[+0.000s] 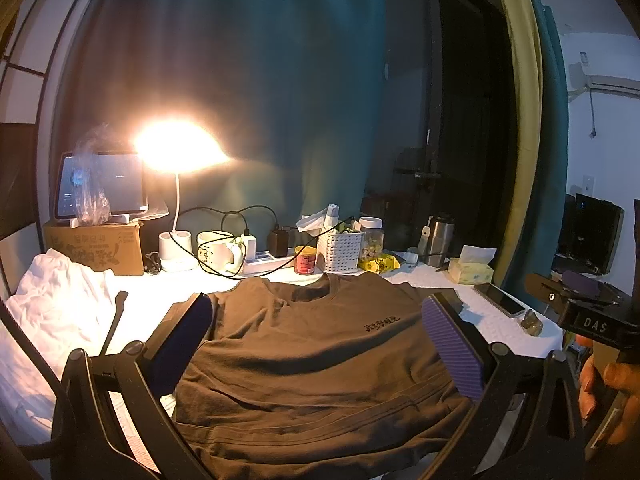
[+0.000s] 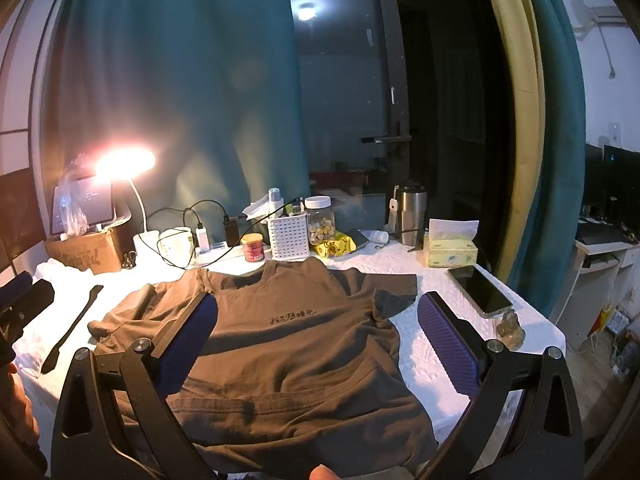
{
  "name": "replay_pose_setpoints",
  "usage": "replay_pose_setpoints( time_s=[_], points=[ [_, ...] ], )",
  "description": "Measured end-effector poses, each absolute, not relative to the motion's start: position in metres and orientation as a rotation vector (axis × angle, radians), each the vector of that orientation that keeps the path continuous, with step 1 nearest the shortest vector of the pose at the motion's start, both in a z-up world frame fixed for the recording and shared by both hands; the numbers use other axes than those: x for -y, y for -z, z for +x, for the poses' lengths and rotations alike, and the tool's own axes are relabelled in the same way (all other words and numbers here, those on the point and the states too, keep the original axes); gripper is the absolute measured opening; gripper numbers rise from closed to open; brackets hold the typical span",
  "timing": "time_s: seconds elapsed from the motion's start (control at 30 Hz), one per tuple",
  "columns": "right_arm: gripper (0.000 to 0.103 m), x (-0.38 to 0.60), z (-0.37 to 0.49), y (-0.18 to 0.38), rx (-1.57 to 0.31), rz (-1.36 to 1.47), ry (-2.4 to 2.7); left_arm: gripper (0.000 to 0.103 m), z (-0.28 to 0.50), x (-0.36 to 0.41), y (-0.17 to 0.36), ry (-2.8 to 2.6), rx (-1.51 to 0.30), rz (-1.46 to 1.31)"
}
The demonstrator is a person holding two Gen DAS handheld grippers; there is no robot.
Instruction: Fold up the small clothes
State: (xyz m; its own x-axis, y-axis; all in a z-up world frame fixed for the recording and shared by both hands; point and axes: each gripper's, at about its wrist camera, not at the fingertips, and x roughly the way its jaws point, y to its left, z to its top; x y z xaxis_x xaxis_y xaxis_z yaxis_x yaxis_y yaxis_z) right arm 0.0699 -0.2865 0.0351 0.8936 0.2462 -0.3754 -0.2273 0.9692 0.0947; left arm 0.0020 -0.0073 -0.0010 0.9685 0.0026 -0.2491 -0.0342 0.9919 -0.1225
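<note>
A small brown T-shirt [image 1: 320, 360] [image 2: 288, 344] with dark lettering on the chest lies flat, front up, on the white-covered table, collar toward the far clutter. My left gripper [image 1: 316, 308] hovers open above its lower half, the two purple pads spread to either side of the chest. My right gripper [image 2: 318, 304] is open too, above the shirt's right half, its left pad over the chest and its right pad over bare tablecloth beside the right sleeve. Nothing is held. A fingertip [image 2: 324, 474] shows at the bottom edge of the right wrist view.
White cloth [image 1: 52, 312] lies crumpled at the left beside a black flat tool [image 1: 114, 322]. Along the back stand a lit lamp [image 1: 178, 146], tablet on a carton [image 1: 100, 248], mug, power strip, red can, white basket, jar, steel flask and tissue box [image 2: 450, 250]. A phone [image 2: 478, 290] lies right.
</note>
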Motion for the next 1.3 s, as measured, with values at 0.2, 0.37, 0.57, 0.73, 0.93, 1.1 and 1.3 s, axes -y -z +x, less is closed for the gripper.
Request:
replay_pose_setpoints(
  time_s=[0.2, 0.37, 0.57, 0.73, 0.93, 1.1, 1.3],
  points=[
    [0.102, 0.287, 0.071, -0.036, -0.399, 0.049, -0.246, 0.103, 0.003, 0.008, 0.002, -0.024, -0.257, -0.121],
    [0.102, 0.287, 0.071, -0.036, -0.397, 0.048, -0.247, 0.103, 0.003, 0.008, 0.002, -0.026, -0.254, -0.120],
    [0.102, 0.288, 0.071, -0.035, -0.397, 0.048, -0.246, 0.103, 0.003, 0.009, 0.003, -0.026, -0.254, -0.121],
    [0.102, 0.288, 0.072, -0.035, -0.398, 0.046, -0.244, 0.103, 0.003, 0.009, 0.005, -0.029, -0.261, -0.121],
    [0.102, 0.288, 0.073, -0.035, -0.399, 0.043, -0.247, 0.103, 0.004, 0.009, 0.007, -0.058, -0.279, -0.114],
    [0.102, 0.288, 0.074, -0.035, -0.400, 0.043, -0.246, 0.103, 0.006, 0.011, 0.009, -0.053, -0.275, -0.104],
    [0.097, 0.290, 0.078, -0.031, -0.417, 0.049, -0.252, 0.103, 0.015, 0.010, 0.019, 0.075, -0.322, -0.110]
  ],
)
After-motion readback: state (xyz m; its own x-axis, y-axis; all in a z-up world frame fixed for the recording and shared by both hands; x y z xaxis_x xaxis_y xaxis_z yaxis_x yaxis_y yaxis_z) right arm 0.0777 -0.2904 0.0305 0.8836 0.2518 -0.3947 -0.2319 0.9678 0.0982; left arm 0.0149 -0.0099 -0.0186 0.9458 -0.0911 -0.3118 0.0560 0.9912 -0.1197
